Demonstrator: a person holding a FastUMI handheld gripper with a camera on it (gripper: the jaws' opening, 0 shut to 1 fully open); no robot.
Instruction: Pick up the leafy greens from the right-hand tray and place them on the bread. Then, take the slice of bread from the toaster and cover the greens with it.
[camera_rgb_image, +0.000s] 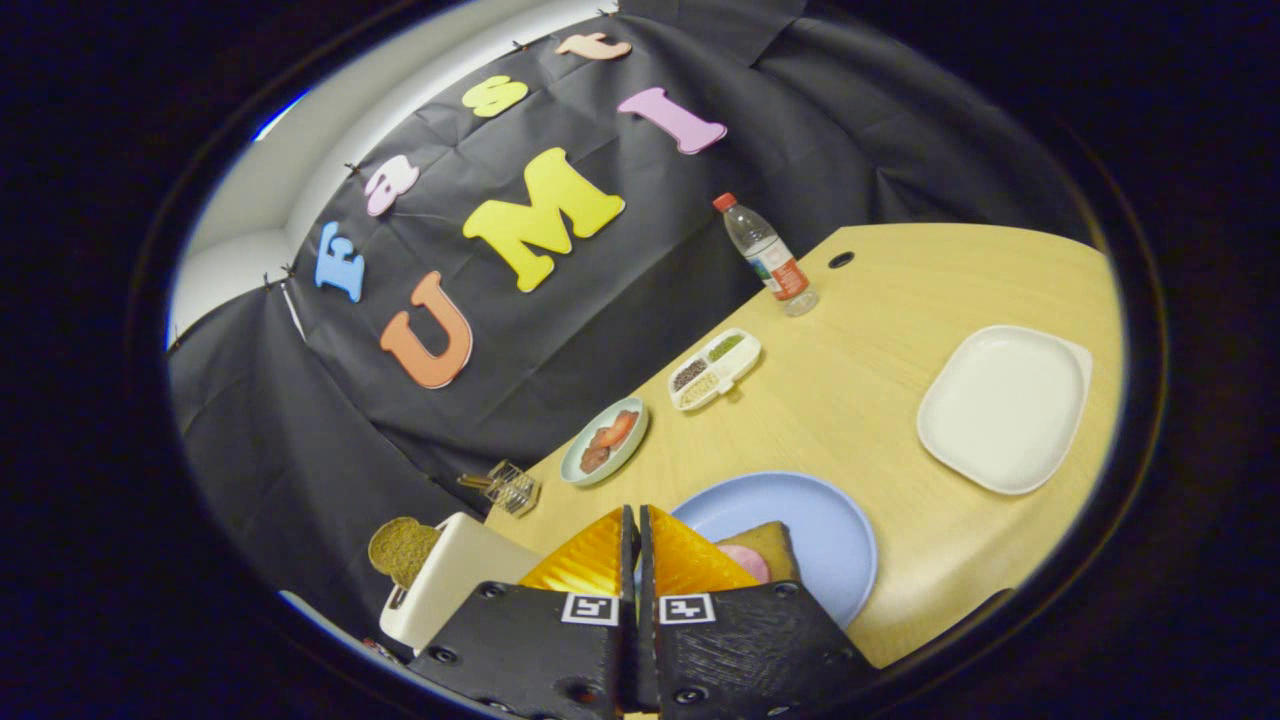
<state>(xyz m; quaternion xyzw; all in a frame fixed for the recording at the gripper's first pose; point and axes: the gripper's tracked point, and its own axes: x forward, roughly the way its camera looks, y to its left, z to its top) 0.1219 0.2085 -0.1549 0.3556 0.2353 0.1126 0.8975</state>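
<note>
Wooden bench carries a blue plate with bread and a pink slice on it, just beside the gripper, whose jaws are closed on nothing. White toaster holds another bread slice. Beyond, a small dish holds reddish pieces; the white tray holds nothing.

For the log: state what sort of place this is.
Likely a staged booth set up as a kitchen table: black cloth wall, wooden table with a toaster holding bread, and a blue plate just ahead of the shut tongs.
</note>
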